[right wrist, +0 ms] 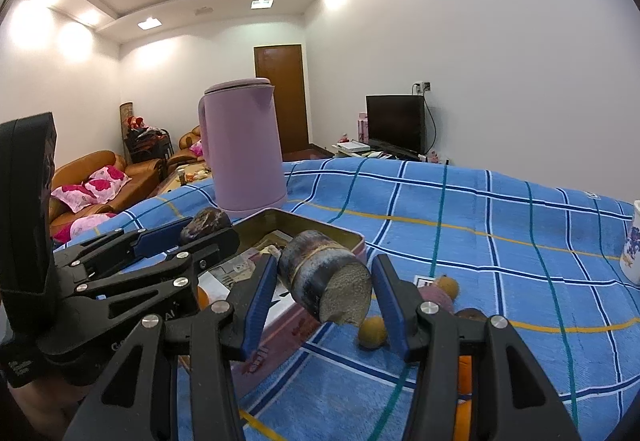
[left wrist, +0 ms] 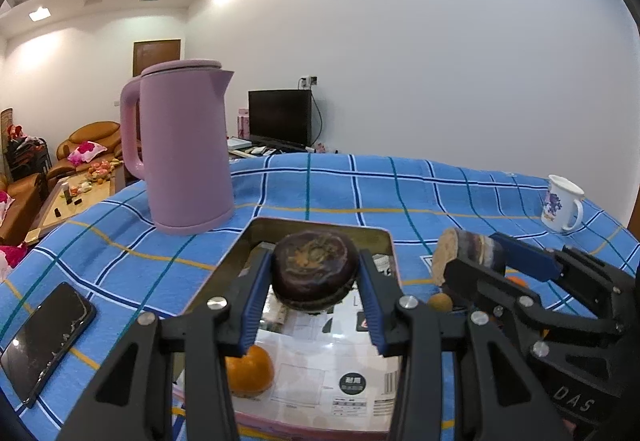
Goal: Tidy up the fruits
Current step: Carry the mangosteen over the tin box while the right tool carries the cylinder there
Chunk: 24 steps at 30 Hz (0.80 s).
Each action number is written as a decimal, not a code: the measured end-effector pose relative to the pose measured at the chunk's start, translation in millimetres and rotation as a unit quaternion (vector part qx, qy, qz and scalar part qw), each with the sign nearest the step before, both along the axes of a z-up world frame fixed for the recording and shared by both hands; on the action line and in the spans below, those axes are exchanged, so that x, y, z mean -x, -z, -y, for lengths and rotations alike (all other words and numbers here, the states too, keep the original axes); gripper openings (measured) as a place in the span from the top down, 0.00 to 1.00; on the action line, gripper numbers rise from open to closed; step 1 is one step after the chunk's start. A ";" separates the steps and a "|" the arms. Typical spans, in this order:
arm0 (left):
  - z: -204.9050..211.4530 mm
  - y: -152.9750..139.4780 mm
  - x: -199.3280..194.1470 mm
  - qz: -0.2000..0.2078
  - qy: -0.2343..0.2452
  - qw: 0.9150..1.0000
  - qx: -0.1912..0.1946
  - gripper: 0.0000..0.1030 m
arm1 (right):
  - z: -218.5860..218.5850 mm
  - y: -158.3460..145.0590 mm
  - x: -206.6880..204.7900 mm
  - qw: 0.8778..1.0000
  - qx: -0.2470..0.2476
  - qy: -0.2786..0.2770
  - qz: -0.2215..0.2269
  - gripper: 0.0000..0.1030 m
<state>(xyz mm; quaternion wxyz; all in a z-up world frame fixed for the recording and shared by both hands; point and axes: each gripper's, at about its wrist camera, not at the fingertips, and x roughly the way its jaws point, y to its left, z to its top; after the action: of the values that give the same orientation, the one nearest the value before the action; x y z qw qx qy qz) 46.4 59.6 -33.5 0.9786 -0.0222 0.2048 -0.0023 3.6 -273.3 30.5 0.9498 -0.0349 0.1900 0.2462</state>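
Observation:
My left gripper (left wrist: 314, 295) is shut on a dark purple round fruit (left wrist: 315, 270) and holds it above an open metal tin (left wrist: 320, 227). An orange (left wrist: 250, 371) lies in the tin on printed paper. My right gripper (right wrist: 326, 295) is shut on a cut purple sugarcane piece (right wrist: 324, 283), held above the tin's right rim (right wrist: 352, 237). In the left wrist view the cane (left wrist: 464, 251) and right gripper (left wrist: 496, 261) sit to the right. In the right wrist view the left gripper (right wrist: 192, 237) and dark fruit (right wrist: 206, 223) sit to the left.
A pink kettle (left wrist: 180, 149) stands behind the tin on the blue checked cloth (left wrist: 440, 193). A phone (left wrist: 44, 341) lies at the left. A white mug (left wrist: 562, 209) stands at the far right. Small round brown fruits (right wrist: 372, 333) and an orange (right wrist: 464, 381) lie right of the tin.

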 end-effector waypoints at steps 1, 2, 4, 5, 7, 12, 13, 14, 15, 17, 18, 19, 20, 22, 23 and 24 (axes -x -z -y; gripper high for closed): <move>-0.9 0.4 -0.9 -0.003 -0.003 1.000 -0.002 0.57 | -1.9 0.1 -0.7 1.000 0.002 -0.001 -0.001 0.50; -1.7 0.2 -1.4 -0.005 -0.004 1.000 -0.003 0.57 | -3.6 0.2 -1.3 1.000 0.002 -0.002 -0.001 0.50; -3.7 0.8 -3.2 -0.010 -0.009 1.000 -0.004 0.57 | -6.8 0.3 -2.5 1.000 0.003 -0.004 -0.002 0.50; -4.5 1.2 -3.9 -0.011 -0.011 1.000 -0.004 0.57 | -8.3 0.0 -3.7 1.000 0.003 -0.005 -0.003 0.50; -7.7 2.3 -5.6 -0.016 -0.016 1.000 -0.005 0.57 | -10.6 0.3 -6.2 1.000 0.003 -0.007 -0.006 0.50; -18.4 5.7 -10.7 -0.035 -0.030 0.999 -0.004 0.57 | -16.6 0.9 -9.9 1.000 0.006 -0.013 -0.011 0.50; -21.0 6.4 -11.7 -0.038 -0.032 0.999 -0.001 0.57 | -18.3 1.2 -11.1 1.000 0.008 -0.014 -0.013 0.50; -23.4 7.3 -12.8 -0.042 -0.034 0.999 0.000 0.57 | -19.4 1.2 -11.5 1.000 0.008 -0.015 -0.014 0.50; -25.8 8.1 -13.9 -0.046 -0.036 0.998 0.000 0.57 | -20.7 1.3 -12.0 1.000 0.009 -0.016 -0.015 0.50; -30.0 9.3 -15.3 -0.051 -0.037 0.998 0.004 0.57 | -23.8 1.5 -12.8 1.000 0.011 -0.019 -0.017 0.50; -31.8 10.0 -16.6 -0.053 -0.037 0.998 0.006 0.57 | -24.7 1.6 -13.1 1.000 0.012 -0.020 -0.017 0.50; -34.0 10.5 -17.4 -0.055 -0.039 0.998 0.008 0.57 | -25.6 1.8 -13.0 1.000 0.013 -0.020 -0.017 0.50; -35.8 10.9 -18.4 -0.057 -0.039 0.998 0.009 0.57 | -27.2 2.0 -13.2 1.000 0.013 -0.022 -0.017 0.50; -38.6 11.3 -19.2 -0.059 -0.042 0.997 0.011 0.57 | -29.9 2.2 -13.5 0.999 0.015 -0.024 -0.018 0.50; -38.5 11.1 -19.0 -0.059 -0.042 0.997 0.011 0.57 | -29.9 1.9 -14.2 0.999 0.016 -0.025 -0.018 0.50; -39.1 11.3 -19.3 -0.060 -0.043 0.997 0.010 0.57 | -31.3 2.0 -14.3 0.999 0.016 -0.026 -0.018 0.50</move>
<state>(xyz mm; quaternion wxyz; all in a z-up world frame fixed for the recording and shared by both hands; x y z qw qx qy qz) 65.7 98.7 -44.9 0.9634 -0.0410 0.2620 0.0394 17.9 -242.0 28.5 0.9389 -0.0510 0.2100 0.2680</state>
